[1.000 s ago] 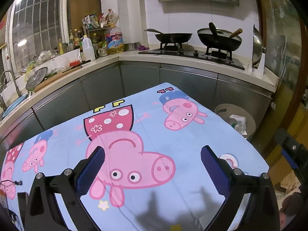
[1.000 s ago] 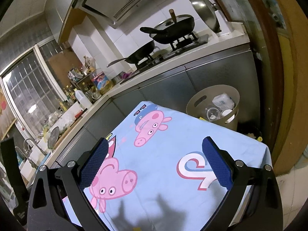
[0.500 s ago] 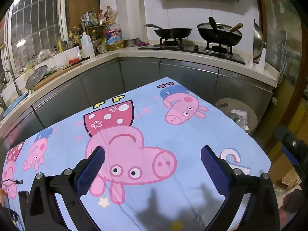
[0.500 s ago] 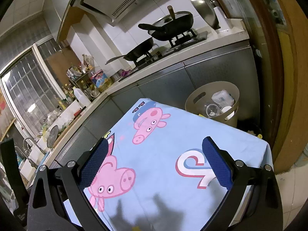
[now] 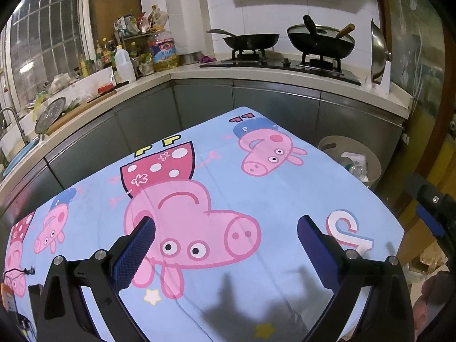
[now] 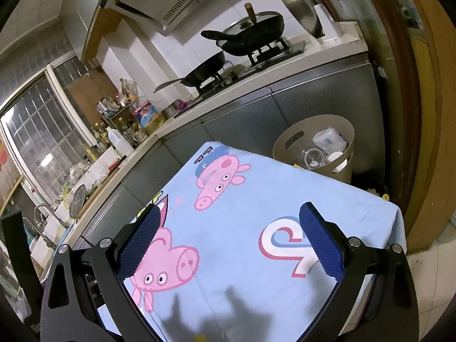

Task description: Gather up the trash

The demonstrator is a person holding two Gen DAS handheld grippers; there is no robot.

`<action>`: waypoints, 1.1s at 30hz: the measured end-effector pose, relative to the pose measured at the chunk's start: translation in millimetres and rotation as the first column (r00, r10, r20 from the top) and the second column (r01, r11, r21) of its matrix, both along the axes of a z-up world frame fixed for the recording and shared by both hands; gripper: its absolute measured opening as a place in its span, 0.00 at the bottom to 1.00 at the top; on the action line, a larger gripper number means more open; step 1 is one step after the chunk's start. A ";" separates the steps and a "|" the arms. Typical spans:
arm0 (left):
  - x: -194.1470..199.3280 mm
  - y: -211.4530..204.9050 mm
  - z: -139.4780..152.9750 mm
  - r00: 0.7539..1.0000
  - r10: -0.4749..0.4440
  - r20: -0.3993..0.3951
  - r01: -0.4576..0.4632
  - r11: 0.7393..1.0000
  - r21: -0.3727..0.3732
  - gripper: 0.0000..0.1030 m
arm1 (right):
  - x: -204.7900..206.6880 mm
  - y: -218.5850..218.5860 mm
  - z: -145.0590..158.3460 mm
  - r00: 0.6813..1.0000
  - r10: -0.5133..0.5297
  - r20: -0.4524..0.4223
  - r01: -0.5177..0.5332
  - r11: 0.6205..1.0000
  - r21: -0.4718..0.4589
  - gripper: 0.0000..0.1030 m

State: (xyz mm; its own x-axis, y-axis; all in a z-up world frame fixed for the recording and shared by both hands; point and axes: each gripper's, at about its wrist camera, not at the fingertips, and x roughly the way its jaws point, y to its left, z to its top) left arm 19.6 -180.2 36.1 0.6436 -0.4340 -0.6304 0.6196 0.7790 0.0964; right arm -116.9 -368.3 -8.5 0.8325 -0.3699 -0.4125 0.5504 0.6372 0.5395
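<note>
While both grippers' ribbed blue fingers [image 5: 134, 256] gape empty, round beige bin [image 6: 287, 145] holds trash.

A light blue tablecloth [image 5: 285, 199] printed with pink cartoon pigs covers the table in the foreground. Behind it, grey cabinet fronts [image 5: 273, 105] run under a pale counter [image 5: 199, 72] that bends around the corner. On the hob at about 1 o'clock in the left wrist view stand a black wok [image 5: 250, 40] with a long handle and a second lidded wok [image 5: 320, 41]; a steel lid [image 5: 380, 54] leans upright just to their right. At 11 o'clock, a white jug [image 5: 124, 65] and a large oil bottle [image 5: 163, 51] stand among crowded bottles. A barred window [image 5: 45, 45] fills the 10 o'clock side, a tap [image 5: 11, 119] below it. The range hood [image 6: 171, 2] hangs overhead.
</note>
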 end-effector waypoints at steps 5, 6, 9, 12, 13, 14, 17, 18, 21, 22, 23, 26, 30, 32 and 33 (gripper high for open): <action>-0.5 -2.0 -1.3 1.000 -0.002 0.000 0.002 1.000 0.007 0.96 | 0.9 -1.3 -1.3 1.000 -0.002 0.000 0.002 1.000 0.002 0.94; -0.3 -2.2 -1.9 1.000 -0.002 -0.001 0.002 1.000 0.008 0.96 | 0.9 -2.2 -0.5 1.000 -0.001 -0.001 0.001 1.000 0.003 0.94; 0.4 -3.5 -4.1 1.000 -0.002 -0.007 0.002 1.000 0.017 0.96 | 1.2 -2.3 -2.3 1.000 0.001 -0.001 -0.001 1.000 0.006 0.94; 1.2 -3.8 -6.6 1.000 -0.001 -0.017 0.002 1.000 0.024 0.96 | 1.0 -2.2 -1.5 1.000 0.000 -0.001 0.000 1.000 0.005 0.94; 1.7 -3.8 -7.3 1.000 0.000 -0.020 0.001 1.000 0.025 0.96 | 1.3 -1.6 -2.6 1.000 0.002 -0.002 -0.002 1.000 0.006 0.94; 2.0 -4.1 -8.1 1.000 0.001 -0.025 0.000 1.000 0.029 0.96 | 1.6 -0.8 -3.8 1.000 0.002 -0.002 -0.002 1.000 0.007 0.94; 3.0 -5.3 -10.5 0.999 0.002 -0.040 0.000 0.999 0.040 0.96 | 1.7 0.5 -5.1 1.000 0.001 -0.003 -0.001 1.000 0.010 0.94; 3.1 -5.5 -11.4 0.999 0.001 -0.043 0.001 0.999 0.044 0.96 | 1.6 -0.1 -4.1 1.000 0.000 -0.003 0.000 1.000 0.009 0.94; 3.8 -6.8 -12.6 0.999 -0.001 -0.049 0.004 0.999 0.052 0.96 | 1.7 -0.8 -3.7 1.000 0.000 -0.002 0.000 1.000 0.009 0.94; 3.8 -7.3 -13.0 0.999 -0.001 -0.051 0.004 0.999 0.054 0.96 | 1.9 -0.2 -4.5 1.000 0.000 -0.003 0.000 1.000 0.010 0.94; 4.3 -7.4 -13.4 0.999 -0.002 -0.053 0.005 0.998 0.056 0.96 | 2.0 0.1 -5.0 1.000 0.000 -0.003 0.000 1.000 0.010 0.94; 4.4 -7.6 -14.3 0.998 0.000 -0.055 0.004 0.998 0.060 0.96 | 2.0 -0.4 -4.9 1.000 0.000 -0.004 0.001 1.000 0.012 0.94; 4.9 -7.5 -15.4 0.998 0.002 -0.057 0.002 0.998 0.061 0.96 | 2.0 -2.1 -3.6 1.000 -0.001 -0.004 0.001 1.000 0.013 0.94; 4.9 -7.6 -16.3 0.998 0.002 -0.058 0.002 0.998 0.063 0.96 | 2.2 -3.4 -3.1 1.000 0.000 -0.003 0.000 1.000 0.013 0.94; 4.5 -7.6 -16.8 0.998 0.001 -0.059 0.003 0.998 0.064 0.96 | 2.3 -3.2 -3.4 1.000 0.000 -0.003 0.000 1.000 0.014 0.94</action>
State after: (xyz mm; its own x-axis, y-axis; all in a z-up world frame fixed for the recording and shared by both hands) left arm 24.1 -187.8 19.2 0.6040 -0.3920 -0.6940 0.6266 0.7716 0.1095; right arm -114.6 -371.5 -11.9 0.8311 -0.3642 -0.4203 0.5522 0.6298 0.5463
